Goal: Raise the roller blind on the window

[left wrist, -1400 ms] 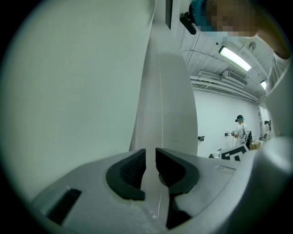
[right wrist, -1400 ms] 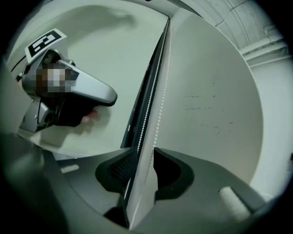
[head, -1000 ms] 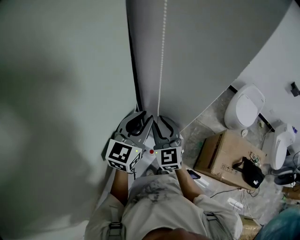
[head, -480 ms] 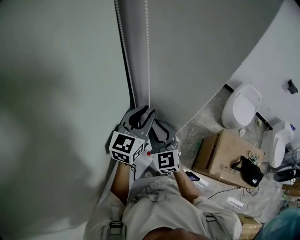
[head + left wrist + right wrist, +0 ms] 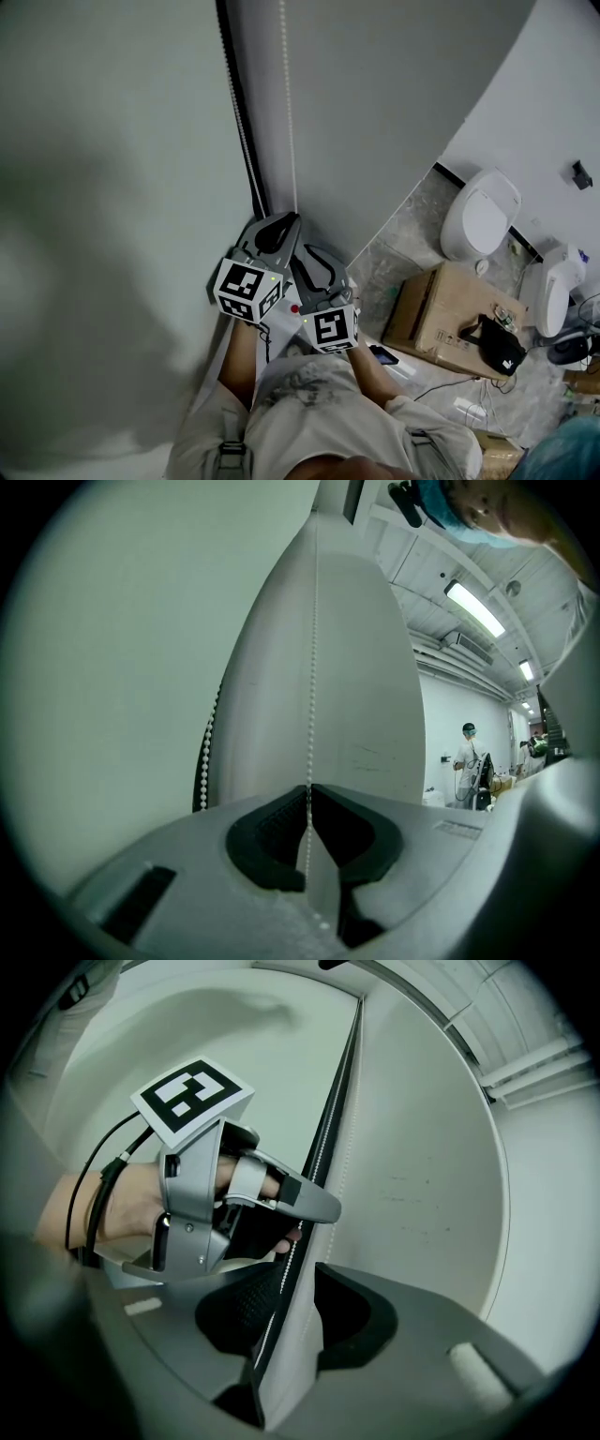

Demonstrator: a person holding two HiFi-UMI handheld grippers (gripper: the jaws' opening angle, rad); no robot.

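Grey blind point(image 5: 394, 103), seemingly down across upper centre; judged nearly all left to raise.
Clamped left gripper point(image 5: 307, 794) on chain point(image 5: 312, 667) at frame centre; shut right gripper point(image 5: 305, 1274) on chain just below. Hemmed by dark edge strip point(image 5: 234, 112) and wall point(image 5: 112, 187) at left; open downward, well apart from box point(image 5: 441, 309) at lower right.
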